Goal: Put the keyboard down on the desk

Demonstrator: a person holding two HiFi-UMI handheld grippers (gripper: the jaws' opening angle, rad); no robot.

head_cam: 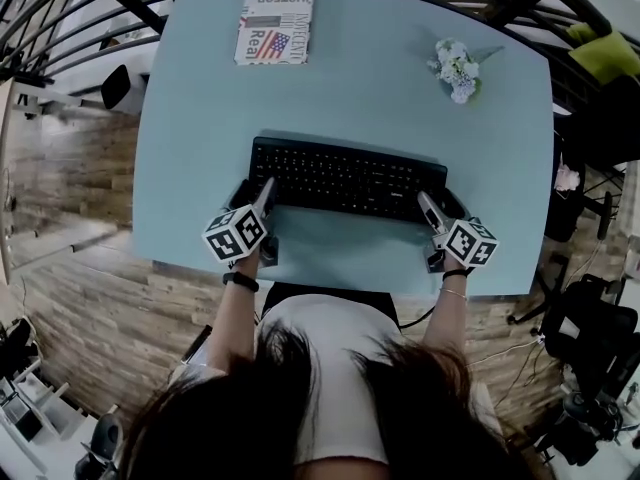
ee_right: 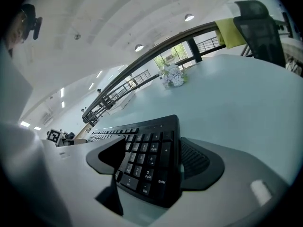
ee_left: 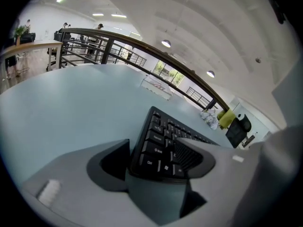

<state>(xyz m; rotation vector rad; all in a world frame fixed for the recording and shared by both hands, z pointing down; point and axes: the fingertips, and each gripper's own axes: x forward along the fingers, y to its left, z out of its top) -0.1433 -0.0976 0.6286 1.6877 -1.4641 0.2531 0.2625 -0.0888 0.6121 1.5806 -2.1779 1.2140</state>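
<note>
You're holding both pairs of jaws wide apart, the left gripper (head_cam: pixel 256 198) and right gripper (head_cam: pixel 438 211) each straddling one end of the keyboard (head_cam: pixel 348 179) and pinching nothing. It's lying flat on the desk (head_cam: pixel 350 78) near your edge, its long axis running left to right and the number pad sitting toward your right. Pulling back crooked risks a jaw catching a corner — dragging the keyboard askew.

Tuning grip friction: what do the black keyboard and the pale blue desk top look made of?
Black rectangular keyboard: looks like moulded plastic with a matt finish; the keys carry white printed legends. Pale blue desk top: a smooth, faintly glossy sheet, probably laminate or painted board; it shows a soft sheen and no grain. Its core cannot be told.
</note>
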